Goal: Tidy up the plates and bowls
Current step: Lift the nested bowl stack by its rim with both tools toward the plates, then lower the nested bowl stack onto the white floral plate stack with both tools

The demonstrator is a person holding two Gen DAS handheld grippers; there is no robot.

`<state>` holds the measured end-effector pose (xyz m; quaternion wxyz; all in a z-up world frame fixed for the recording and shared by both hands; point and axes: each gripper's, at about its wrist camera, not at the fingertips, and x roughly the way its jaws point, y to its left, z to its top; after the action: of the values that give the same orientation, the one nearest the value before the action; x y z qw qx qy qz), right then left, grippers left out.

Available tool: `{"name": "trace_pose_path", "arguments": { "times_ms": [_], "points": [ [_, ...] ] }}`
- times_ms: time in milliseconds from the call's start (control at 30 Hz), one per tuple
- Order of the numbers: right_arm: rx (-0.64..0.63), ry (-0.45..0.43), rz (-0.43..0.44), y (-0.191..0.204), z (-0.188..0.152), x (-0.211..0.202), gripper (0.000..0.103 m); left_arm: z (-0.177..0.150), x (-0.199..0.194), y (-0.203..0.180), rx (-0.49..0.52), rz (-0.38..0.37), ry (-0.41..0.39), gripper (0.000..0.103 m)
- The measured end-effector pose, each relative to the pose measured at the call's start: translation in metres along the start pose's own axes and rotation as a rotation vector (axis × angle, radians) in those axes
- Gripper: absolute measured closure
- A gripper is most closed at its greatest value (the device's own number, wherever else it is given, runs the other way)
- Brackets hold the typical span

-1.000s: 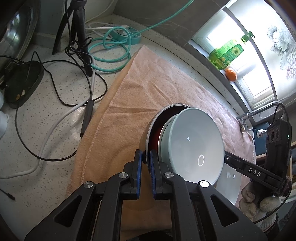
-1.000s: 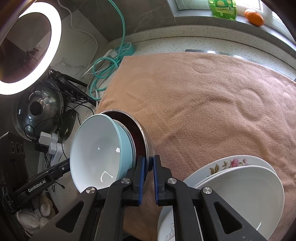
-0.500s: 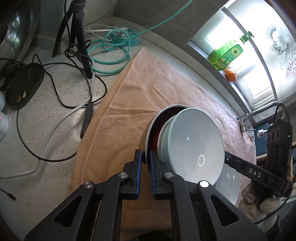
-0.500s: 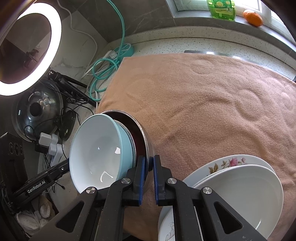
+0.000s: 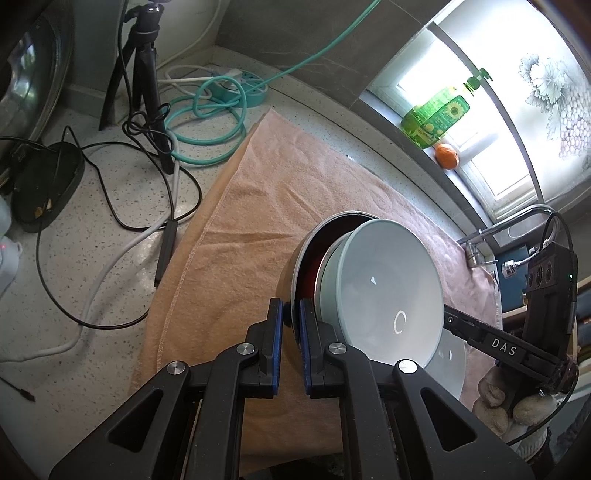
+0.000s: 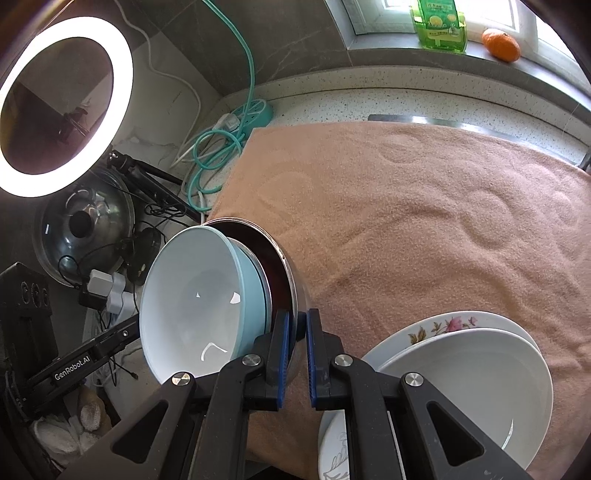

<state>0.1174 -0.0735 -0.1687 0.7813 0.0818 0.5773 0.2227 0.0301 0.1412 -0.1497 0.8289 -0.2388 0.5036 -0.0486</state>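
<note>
A light blue bowl (image 5: 384,291) sits nested in a steel bowl with a dark red inside (image 5: 314,251); both are held tilted above the peach towel (image 5: 266,206). My left gripper (image 5: 291,317) is shut on the steel bowl's rim on one side. My right gripper (image 6: 297,328) is shut on the same rim (image 6: 284,266) from the opposite side, with the blue bowl (image 6: 199,295) to its left. A white bowl (image 6: 469,384) lies on a floral plate (image 6: 443,325) at the lower right of the right wrist view.
Teal cable coil (image 5: 207,122), black wires (image 5: 110,184) and a tripod (image 5: 144,74) lie on the speckled counter left of the towel. A ring light (image 6: 62,103) and pot lid (image 6: 81,236) stand at the left. Green soap bottle (image 6: 439,26) and an orange (image 6: 500,44) sit on the windowsill.
The bowls and both grippers have shifted slightly; both grips are unchanged.
</note>
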Motion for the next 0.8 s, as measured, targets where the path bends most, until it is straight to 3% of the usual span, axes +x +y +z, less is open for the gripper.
{"name": "trace_pose_path", "arguments": {
  "times_ms": [800],
  "points": [
    [0.066,-0.095,-0.014,-0.029,-0.013,-0.074,0.095,0.002,-0.019,-0.069,0.13,-0.079,-0.039,0.096]
  ]
}}
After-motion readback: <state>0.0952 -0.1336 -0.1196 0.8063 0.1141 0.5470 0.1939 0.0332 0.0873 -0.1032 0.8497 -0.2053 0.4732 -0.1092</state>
